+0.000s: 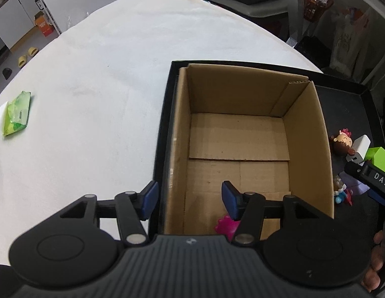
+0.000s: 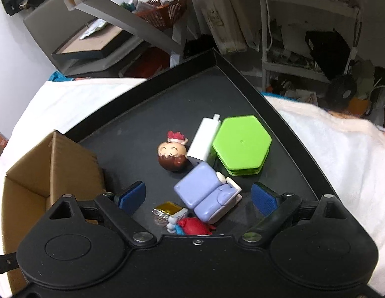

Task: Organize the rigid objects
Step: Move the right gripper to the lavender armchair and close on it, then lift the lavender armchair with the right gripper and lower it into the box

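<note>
A brown cardboard box (image 1: 242, 134) stands in a black tray (image 1: 167, 114); a pink spiky toy (image 1: 226, 226) lies in its near corner. My left gripper (image 1: 190, 200) is open and empty over the box's near left wall. My right gripper (image 2: 198, 200) is open and empty above the tray (image 2: 147, 114), its fingers either side of a lilac toy sofa (image 2: 207, 193). Beside the sofa lie a doll head (image 2: 172, 155), a white charger (image 2: 203, 140), a green hexagonal box (image 2: 242, 146), a small red and blue figure (image 2: 190, 226) and a yellow-topped piece (image 2: 169, 209).
A green packet (image 1: 16, 114) lies at the far left of the white tablecloth (image 1: 93, 87). The box's corner (image 2: 56, 164) shows left of my right gripper. Shelves and clutter stand beyond the table (image 2: 304, 37). The right gripper's body (image 1: 371, 178) enters the left wrist view.
</note>
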`<act>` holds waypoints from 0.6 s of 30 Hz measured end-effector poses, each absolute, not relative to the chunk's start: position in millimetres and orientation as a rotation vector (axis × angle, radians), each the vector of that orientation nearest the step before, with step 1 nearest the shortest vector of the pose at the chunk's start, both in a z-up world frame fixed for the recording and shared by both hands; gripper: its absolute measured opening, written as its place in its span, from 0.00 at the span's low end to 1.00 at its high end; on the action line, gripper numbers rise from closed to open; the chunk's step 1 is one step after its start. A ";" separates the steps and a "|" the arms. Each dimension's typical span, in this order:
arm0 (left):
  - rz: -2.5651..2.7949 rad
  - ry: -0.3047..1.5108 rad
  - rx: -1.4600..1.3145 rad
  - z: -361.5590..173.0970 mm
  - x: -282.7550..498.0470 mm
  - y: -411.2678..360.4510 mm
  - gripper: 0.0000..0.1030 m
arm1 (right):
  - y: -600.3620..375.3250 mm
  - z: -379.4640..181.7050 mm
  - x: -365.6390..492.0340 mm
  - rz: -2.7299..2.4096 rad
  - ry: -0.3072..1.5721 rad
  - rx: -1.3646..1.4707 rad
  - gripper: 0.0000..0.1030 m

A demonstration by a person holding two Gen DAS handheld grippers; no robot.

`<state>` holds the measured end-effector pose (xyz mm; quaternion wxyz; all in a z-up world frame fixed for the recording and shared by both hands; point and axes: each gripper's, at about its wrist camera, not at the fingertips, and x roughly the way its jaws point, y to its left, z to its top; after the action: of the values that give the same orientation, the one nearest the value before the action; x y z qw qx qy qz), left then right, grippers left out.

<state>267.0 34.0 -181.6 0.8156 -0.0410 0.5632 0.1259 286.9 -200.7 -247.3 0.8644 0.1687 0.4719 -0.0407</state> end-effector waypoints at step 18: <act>0.359 1.197 -0.006 -176.4 277.1 8.0 0.56 | -231.0 -261.0 281.4 -0.039 0.971 0.454 0.48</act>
<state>277.1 8.0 -176.4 0.8111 -0.0030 0.5602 0.1680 281.4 -231.0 -261.0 0.8596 0.2162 0.4626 -0.0185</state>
